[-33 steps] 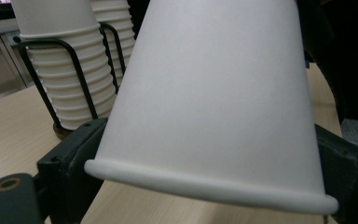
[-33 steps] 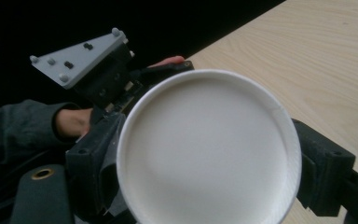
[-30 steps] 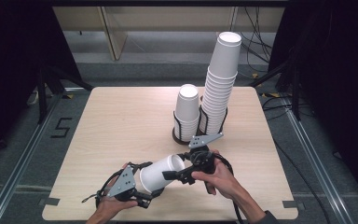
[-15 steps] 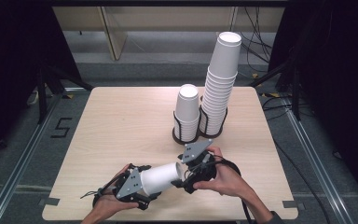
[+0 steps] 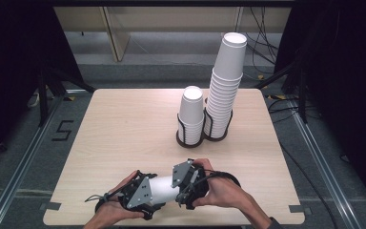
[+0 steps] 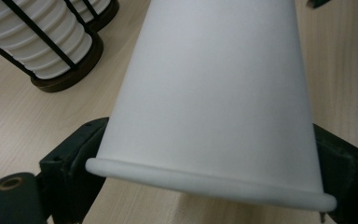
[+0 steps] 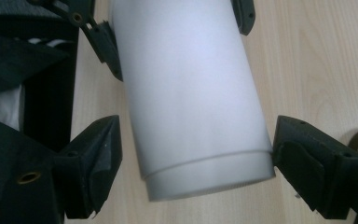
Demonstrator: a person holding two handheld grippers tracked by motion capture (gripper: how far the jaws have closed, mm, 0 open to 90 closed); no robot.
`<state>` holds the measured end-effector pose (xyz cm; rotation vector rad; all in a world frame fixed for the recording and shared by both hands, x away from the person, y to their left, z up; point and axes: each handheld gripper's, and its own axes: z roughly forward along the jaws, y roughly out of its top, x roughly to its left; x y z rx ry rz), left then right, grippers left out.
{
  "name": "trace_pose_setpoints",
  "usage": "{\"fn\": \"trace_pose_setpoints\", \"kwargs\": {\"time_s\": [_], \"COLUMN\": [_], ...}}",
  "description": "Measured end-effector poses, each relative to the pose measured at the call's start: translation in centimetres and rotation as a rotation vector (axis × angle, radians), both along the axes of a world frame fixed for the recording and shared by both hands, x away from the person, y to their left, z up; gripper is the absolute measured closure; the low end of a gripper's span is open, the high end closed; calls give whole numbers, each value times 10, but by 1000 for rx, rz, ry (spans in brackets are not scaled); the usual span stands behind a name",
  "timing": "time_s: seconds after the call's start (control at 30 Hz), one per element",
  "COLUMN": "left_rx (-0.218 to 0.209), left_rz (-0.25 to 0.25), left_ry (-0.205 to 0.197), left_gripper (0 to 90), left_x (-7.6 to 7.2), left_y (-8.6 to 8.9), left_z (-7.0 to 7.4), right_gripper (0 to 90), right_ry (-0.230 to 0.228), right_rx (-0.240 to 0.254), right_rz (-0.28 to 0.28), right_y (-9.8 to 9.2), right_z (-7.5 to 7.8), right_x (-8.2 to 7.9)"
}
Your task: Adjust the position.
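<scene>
High view, cup: a white paper cup (image 5: 161, 187) lies on its side near the table's (image 5: 124, 129) front edge, at about 6 o'clock on the tabletop, spanning the two grippers.
High view, left gripper: the left gripper (image 5: 140, 193) sits at the cup's wide end, at 9 o'clock from the cup.
High view, right gripper: the right gripper (image 5: 187, 183) sits at the cup's narrow end, at 3 o'clock from the cup.
High view, stacks: a short cup stack (image 5: 191, 114) and a tall cup stack (image 5: 225, 86) stand upright in black wire holders at about 1 o'clock from the table's middle, just beside each other, well apart from the hands.
Left gripper view, grip: the jaws are clenched on the cup (image 6: 214, 98) at its rolled rim, one on each side; they have just been closing with the cup between them.
Left gripper view, background: the holders' bases (image 6: 60, 79) lie at 10 o'clock.
Right gripper view, grip: the jaws stand released around the cup's (image 7: 191, 102) base end; a gap shows at the 8 o'clock jaw, and the 4 o'clock jaw is at the cup's edge.
Right gripper view, other gripper: the left gripper's jaws hold the cup at 12 o'clock.
</scene>
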<state>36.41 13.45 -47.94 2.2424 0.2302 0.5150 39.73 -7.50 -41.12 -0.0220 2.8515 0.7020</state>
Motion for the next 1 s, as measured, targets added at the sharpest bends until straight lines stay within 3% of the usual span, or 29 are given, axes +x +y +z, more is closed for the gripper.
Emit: {"fn": "trace_pose_setpoints", "kwargs": {"time_s": [0.03, 0.07, 0.1, 0.13, 0.17, 0.2, 0.27, 0.47, 0.53, 0.57, 0.73, 0.8, 0.93, 1.0], "left_rx": [0, 7, 12, 10, 10, -5, 12, -18, -1, -21, -12, -12, -2, -24], "left_rz": [0, -7, -13, -13, -16, -9, -20, -19, -27, -23, -36, -38, -39, -36], "left_ry": [0, 0, 4, 2, 1, 2, -4, 7, 1, 7, 0, 4, 7, 19], "left_gripper": [106, 105, 105, 105, 106, 105, 105, 105, 105, 105, 105, 105, 105, 103], "left_x": [0, -2, -2, -2, -2, -2, -2, -4, -3, -3, -3, -4, -3, -4], "left_y": [0, -2, -2, -3, -3, -4, -3, -3, -3, -4, -3, -3, -3, -4], "left_z": [0, 0, 0, -1, -1, -1, 0, 0, 1, 0, 2, 1, 1, -1], "right_gripper": [174, 174, 175, 181, 184, 184, 183, 190, 197, 200, 209, 228, 232, 236], "right_ry": [0, -16, -8, -27, -4, -2, 1, -14, -11, -18, -1, 21, 25, 26], "right_rx": [0, -30, -47, -59, -75, -90, -104, -106, -95, -100, -102, -116, -116, -126], "right_rz": [0, 14, -6, 37, -7, -15, -21, 20, 51, 58, 61, 14, 22, 23], "right_y": [0, 4, 5, 6, 7, 7, 8, 11, 11, 11, 12, 11, 11, 11], "right_z": [0, -4, -5, -6, -7, -8, -10, -15, -17, -17, -21, -21, -22, -22], "right_x": [0, -1, -3, 0, -4, -4, -5, -3, 0, 1, 1, -3, -2, -3]}}
